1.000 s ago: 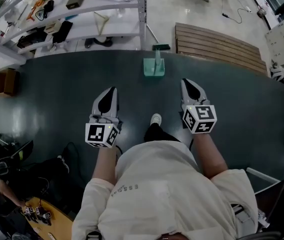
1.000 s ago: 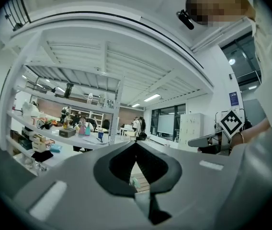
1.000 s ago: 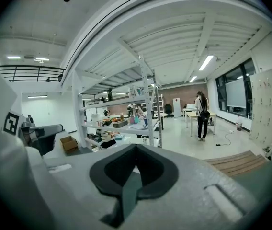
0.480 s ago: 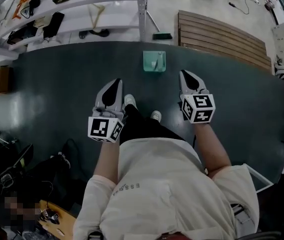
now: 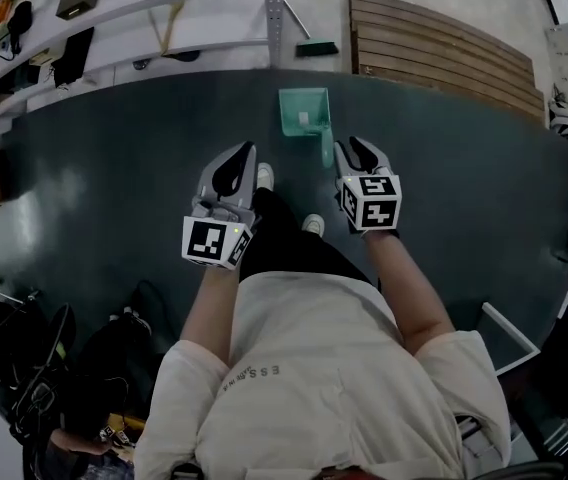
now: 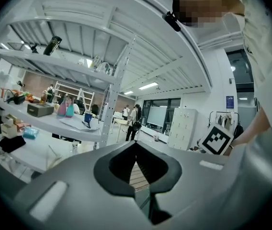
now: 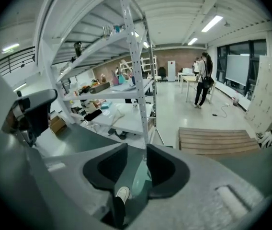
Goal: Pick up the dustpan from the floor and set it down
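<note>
A teal dustpan lies on the dark floor mat, its handle pointing back at me. My right gripper hovers just right of the handle's end, tilted down. Its jaws are opening and nothing is pressed between them. In the right gripper view the dustpan shows through the gap of the right gripper. My left gripper is held left of the dustpan, about level, its tips together and empty. The left gripper points toward the shelving.
A white shelving rack loaded with items stands beyond the mat at the upper left. A slatted wooden pallet lies at the upper right, with a dark brush head beside it. My shoes are between the grippers. Bags sit lower left.
Both grippers have moved forward and down toward the dustpan as the person stepped up. The right gripper's jaws, shut before, have parted.
</note>
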